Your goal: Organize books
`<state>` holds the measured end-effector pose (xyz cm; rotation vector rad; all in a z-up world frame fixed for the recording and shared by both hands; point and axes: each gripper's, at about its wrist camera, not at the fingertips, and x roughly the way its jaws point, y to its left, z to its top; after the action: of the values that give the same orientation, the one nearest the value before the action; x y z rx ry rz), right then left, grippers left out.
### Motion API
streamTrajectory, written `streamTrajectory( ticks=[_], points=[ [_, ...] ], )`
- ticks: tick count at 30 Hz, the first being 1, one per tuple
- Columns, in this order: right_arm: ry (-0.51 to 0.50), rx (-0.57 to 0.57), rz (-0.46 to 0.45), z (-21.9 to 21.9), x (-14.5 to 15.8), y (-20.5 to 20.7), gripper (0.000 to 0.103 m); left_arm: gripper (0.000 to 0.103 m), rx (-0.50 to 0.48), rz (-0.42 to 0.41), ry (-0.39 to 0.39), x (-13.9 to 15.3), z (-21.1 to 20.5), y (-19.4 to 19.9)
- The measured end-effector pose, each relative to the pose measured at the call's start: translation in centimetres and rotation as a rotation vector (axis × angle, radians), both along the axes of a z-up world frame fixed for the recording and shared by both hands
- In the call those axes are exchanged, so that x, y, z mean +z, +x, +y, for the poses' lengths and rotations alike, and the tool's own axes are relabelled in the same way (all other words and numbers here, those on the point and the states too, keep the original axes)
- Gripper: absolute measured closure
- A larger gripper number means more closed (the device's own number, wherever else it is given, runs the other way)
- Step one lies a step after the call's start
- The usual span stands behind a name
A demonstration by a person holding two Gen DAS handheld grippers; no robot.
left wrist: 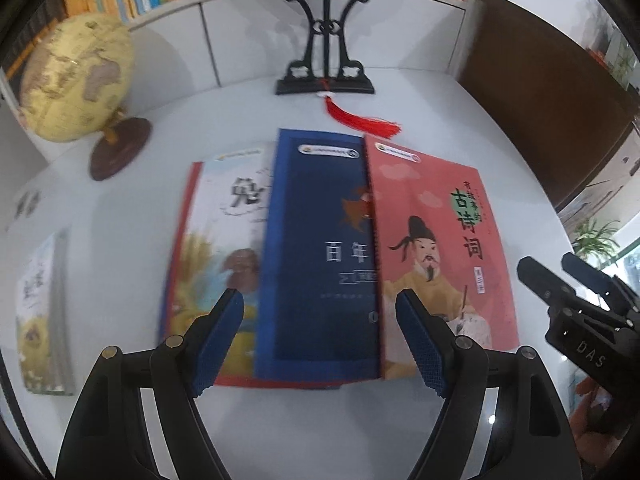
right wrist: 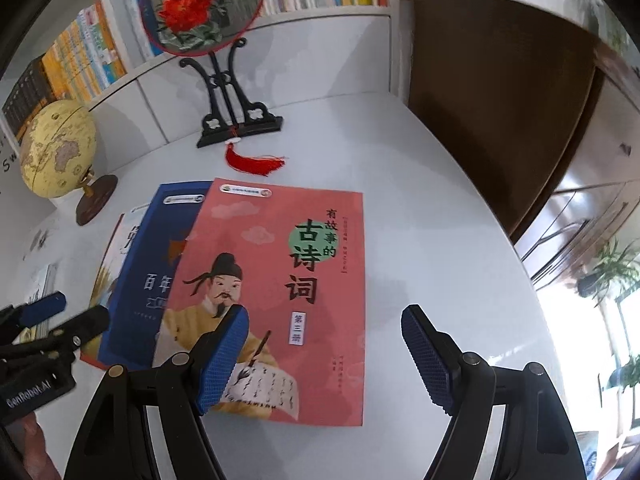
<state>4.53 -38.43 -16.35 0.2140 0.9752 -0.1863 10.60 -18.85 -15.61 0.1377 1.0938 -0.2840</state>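
Observation:
Three books lie fanned and overlapping on the white table. A pink poetry book (left wrist: 444, 248) (right wrist: 296, 280) is on top at the right, a dark blue book (left wrist: 320, 248) (right wrist: 156, 264) is in the middle, and a white picture book with a red edge (left wrist: 216, 248) (right wrist: 114, 264) is at the left. My left gripper (left wrist: 320, 320) is open, hovering over the near edge of the blue book. My right gripper (right wrist: 324, 340) is open above the pink book's near right part. Each gripper shows in the other's view, the right one (left wrist: 560, 276) and the left one (right wrist: 64, 316).
A globe (left wrist: 76, 80) (right wrist: 60, 148) stands at the back left. A fan stand (left wrist: 326, 64) (right wrist: 228, 92) with a red tassel (left wrist: 360, 120) (right wrist: 256, 162) stands behind the books. Another book (left wrist: 42, 316) lies far left. A bookshelf (right wrist: 200, 20) lines the back; a brown cabinet (right wrist: 500, 100) is right.

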Motion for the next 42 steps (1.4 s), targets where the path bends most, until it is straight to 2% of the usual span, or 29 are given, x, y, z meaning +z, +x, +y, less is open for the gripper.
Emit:
streamTrajectory(
  ticks=[7, 11, 13, 14, 17, 20, 25, 31, 35, 42],
  points=[
    [0.038, -0.02, 0.039, -1.2, -2.8, 0.4, 0.026, 0.026, -0.019, 0.065, -0.033, -2.3, -1.0, 1.1],
    [-0.004, -0.025, 0.062, -1.2, -3.4, 0.4, 0.026, 0.026, -0.023, 0.073, -0.022, -3.0, -1.5, 1.3],
    [0.017, -0.022, 0.072, -1.3, -3.7, 0.5, 0.032, 0.026, -0.027, 0.078, -0.023, -3.3, -1.7, 1.4],
    [0.031, -0.021, 0.073, -1.4, -3.8, 0.6, 0.039, 0.026, -0.029, 0.076, -0.02, -3.4, -1.8, 1.4],
    [0.061, -0.045, 0.076, -2.0, -4.3, 0.5, 0.039, 0.026, -0.034, 0.067, -0.008, -3.6, -2.0, 1.3],
    [0.055, -0.04, 0.093, -2.2, -4.9, 0.3, 0.039, 0.026, -0.046, 0.063, -0.028, -3.5, -2.1, 1.2],
    [0.104, -0.054, 0.108, -3.0, -5.8, 0.0, 0.039, 0.026, -0.061, 0.062, -0.046, -3.5, -2.6, 1.0],
    [0.113, -0.049, 0.108, -3.2, -6.0, -0.1, 0.039, 0.026, -0.069, 0.043, -0.045, -3.6, -3.1, 0.6],
    [0.107, -0.03, 0.11, -3.0, -6.0, 0.3, 0.039, 0.026, -0.066, 0.036, -0.051, -3.6, -3.1, 0.5],
    [0.156, 0.043, 0.107, -1.3, -6.0, 1.2, 0.037, 0.026, -0.074, 0.04, -0.065, -3.6, -3.1, 0.4]
  ],
)
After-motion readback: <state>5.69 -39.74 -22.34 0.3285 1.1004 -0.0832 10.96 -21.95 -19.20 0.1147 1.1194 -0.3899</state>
